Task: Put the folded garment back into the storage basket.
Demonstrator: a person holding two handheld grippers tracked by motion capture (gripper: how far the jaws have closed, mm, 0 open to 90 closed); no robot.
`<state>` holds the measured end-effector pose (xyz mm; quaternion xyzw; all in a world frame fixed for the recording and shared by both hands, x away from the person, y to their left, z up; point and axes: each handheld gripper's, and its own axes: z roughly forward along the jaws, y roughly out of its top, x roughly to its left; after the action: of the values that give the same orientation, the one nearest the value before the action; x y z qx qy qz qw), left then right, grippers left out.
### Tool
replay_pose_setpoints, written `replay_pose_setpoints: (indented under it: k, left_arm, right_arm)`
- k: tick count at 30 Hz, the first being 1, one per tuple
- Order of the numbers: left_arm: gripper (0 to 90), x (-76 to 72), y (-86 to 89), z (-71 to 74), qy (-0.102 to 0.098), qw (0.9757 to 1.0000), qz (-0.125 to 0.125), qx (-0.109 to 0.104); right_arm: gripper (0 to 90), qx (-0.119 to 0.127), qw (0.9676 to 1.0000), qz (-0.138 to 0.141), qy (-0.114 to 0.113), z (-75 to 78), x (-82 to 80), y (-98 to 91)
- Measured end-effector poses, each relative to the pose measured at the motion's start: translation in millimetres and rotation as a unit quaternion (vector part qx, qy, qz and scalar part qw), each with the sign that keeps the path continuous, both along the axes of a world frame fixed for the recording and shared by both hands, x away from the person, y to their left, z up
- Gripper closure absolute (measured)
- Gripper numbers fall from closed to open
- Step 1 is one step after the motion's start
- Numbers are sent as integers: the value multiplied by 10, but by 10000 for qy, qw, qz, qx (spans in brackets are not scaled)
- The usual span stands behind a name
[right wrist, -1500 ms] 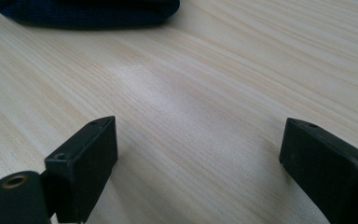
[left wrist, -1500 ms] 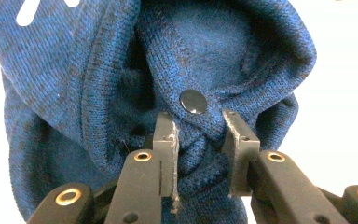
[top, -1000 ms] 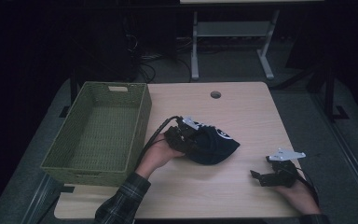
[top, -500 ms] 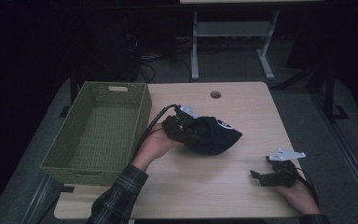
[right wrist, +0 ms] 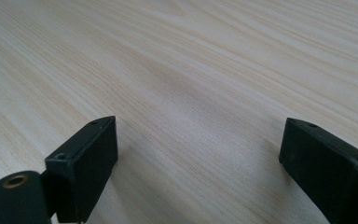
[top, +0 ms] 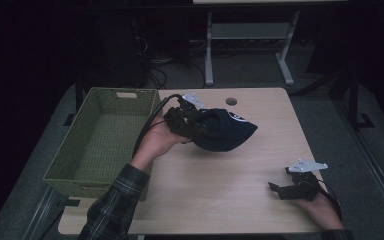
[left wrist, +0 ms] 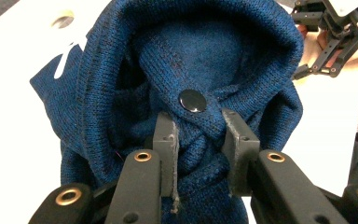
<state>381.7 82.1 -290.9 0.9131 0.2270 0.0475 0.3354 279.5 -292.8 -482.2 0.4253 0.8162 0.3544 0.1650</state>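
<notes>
A dark blue knit cap (top: 225, 131) hangs above the middle of the wooden table (top: 220, 190), held at its left edge by my left gripper (top: 186, 121). In the left gripper view the jaws pinch a fold of the cap (left wrist: 200, 60) just below a black snap button (left wrist: 192, 101), and the gripper (left wrist: 197, 154) is shut on the fabric. My right gripper (top: 280, 189) rests near the table's front right corner. Its jaws stand wide open in the right gripper view (right wrist: 198, 161), with bare table (right wrist: 191, 70) between them.
A green woven basket (top: 65, 160) stands on the left part of the table, close to my left hand. A round cable hole (top: 231, 101) sits near the table's far edge. Behind the table a white stand (top: 250, 35) rises from the dark floor.
My left gripper has lifted the cap and carried it up and away from me, a little toward the basket. The right gripper has stayed where it was.
</notes>
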Motion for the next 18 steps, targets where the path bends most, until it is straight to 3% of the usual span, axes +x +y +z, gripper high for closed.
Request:
replay_pose_setpoints:
  k: [12,18]
  left_arm:
    - [698,8,315,379,-259,9991,346,18]
    - [698,-6,519,492,-377,9977,561,-13]
  right_arm:
    - [111,5,10000,-6,4,1,-1,1]
    - [111,10,10000,-12,16,1,-2,2]
